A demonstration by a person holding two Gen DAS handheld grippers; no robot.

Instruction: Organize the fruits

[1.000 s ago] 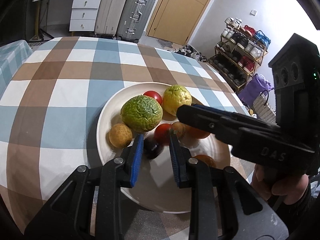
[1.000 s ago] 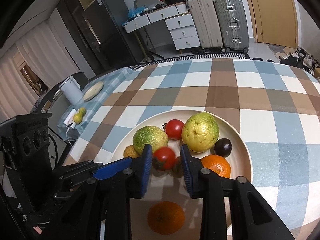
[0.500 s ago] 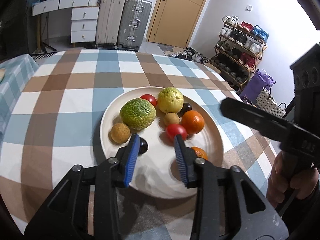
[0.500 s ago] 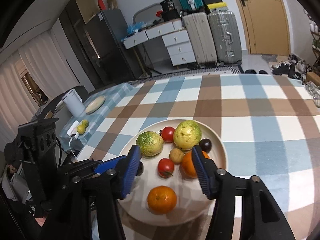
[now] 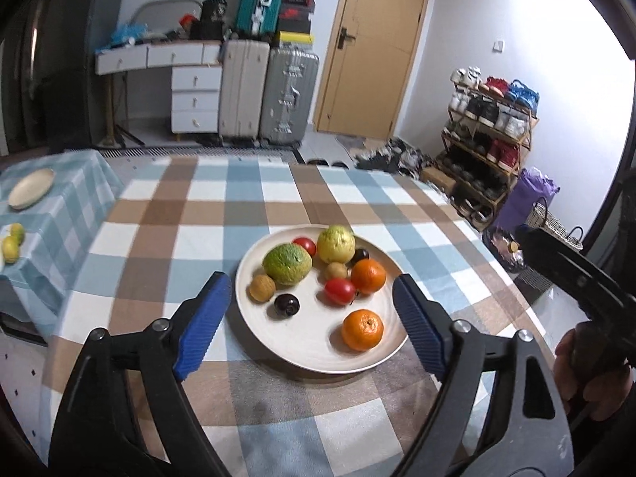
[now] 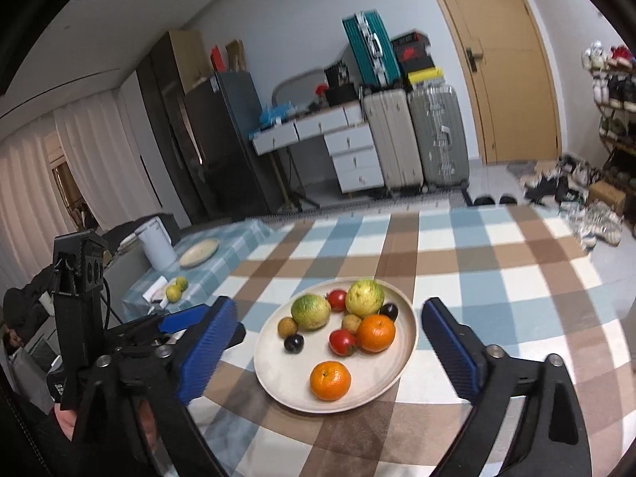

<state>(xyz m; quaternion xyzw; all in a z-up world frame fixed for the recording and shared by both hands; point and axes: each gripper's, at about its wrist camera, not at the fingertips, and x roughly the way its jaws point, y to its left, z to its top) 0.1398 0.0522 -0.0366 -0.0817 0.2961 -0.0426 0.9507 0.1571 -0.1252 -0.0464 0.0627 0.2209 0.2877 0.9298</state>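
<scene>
A cream plate [image 5: 302,351] [image 6: 278,377] on the checked tablecloth holds several fruits: a green citrus [image 5: 287,264] [image 6: 310,311], a yellow-green fruit [image 5: 336,244] [image 6: 364,298], two oranges [image 5: 362,329] [image 6: 330,381], two tomatoes [image 5: 340,291] [image 6: 342,342], dark plums [image 5: 286,304] [image 6: 293,342] and small brown fruits [image 5: 262,287]. My left gripper [image 5: 314,324] is open wide and empty, above the plate's near edge. My right gripper [image 6: 330,351] is open wide and empty, also pulled back from the plate. The left gripper's body shows in the right wrist view [image 6: 79,302].
A low side table at the left carries an empty plate [image 5: 31,188] [image 6: 198,251], two lemons [image 5: 12,240] [image 6: 177,288] and a white kettle [image 6: 157,243]. Suitcases, drawers, a door and a shoe rack [image 5: 489,139] stand beyond the table's far edge.
Both grippers have opened wide and pulled up and back from the plate. The tomato and the dark plum they were around now lie free on the plate.
</scene>
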